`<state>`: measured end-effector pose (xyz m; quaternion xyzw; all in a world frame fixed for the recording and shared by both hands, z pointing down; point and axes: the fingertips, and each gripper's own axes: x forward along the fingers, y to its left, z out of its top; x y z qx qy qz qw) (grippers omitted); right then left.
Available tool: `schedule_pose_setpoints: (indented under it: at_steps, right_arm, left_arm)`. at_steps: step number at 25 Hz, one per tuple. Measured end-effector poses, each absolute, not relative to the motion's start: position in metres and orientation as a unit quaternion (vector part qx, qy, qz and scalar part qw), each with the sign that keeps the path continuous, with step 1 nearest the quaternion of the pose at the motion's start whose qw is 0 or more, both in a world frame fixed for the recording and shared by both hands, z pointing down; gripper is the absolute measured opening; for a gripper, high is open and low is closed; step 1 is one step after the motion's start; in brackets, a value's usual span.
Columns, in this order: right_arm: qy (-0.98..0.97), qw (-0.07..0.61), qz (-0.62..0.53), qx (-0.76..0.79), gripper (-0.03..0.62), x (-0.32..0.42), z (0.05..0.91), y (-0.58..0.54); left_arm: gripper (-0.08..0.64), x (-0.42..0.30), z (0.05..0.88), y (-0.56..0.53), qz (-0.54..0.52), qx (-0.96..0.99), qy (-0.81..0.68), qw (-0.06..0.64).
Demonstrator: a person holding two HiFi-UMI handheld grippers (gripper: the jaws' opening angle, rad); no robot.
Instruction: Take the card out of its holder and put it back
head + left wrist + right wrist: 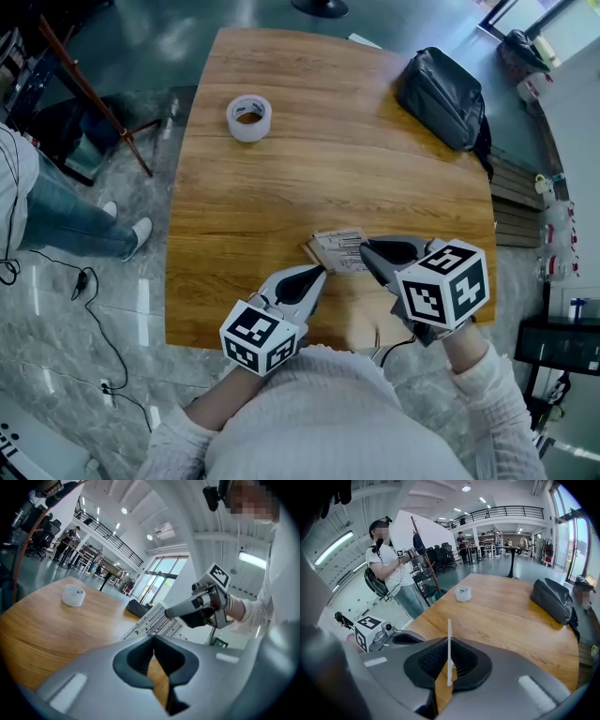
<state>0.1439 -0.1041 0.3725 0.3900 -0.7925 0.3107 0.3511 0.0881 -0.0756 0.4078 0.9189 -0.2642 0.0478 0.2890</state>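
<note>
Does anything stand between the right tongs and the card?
Nothing visible does. The right tongs are shut on the card; the left tongs close at its other end, and the tape roll lies far off.

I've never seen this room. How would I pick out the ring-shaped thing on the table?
Find the large wooden table. On its far left part, well away from the soft black bag at the far right corner, lies a white roll of tape. It is the only round, hollow thing there, lying alone.
</note>
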Motion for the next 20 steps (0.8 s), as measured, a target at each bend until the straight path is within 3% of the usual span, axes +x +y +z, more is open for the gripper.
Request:
schedule_pose_setpoints:
  at_steps: [20]
  right_arm:
    - [-0.783, 0.367, 0.327, 0.381, 0.012, 0.146, 0.389, -0.112]
  left_arm:
    - [0.008, 0.089, 0.432, -0.074, 0.038, 0.902, -0.266, 0.339]
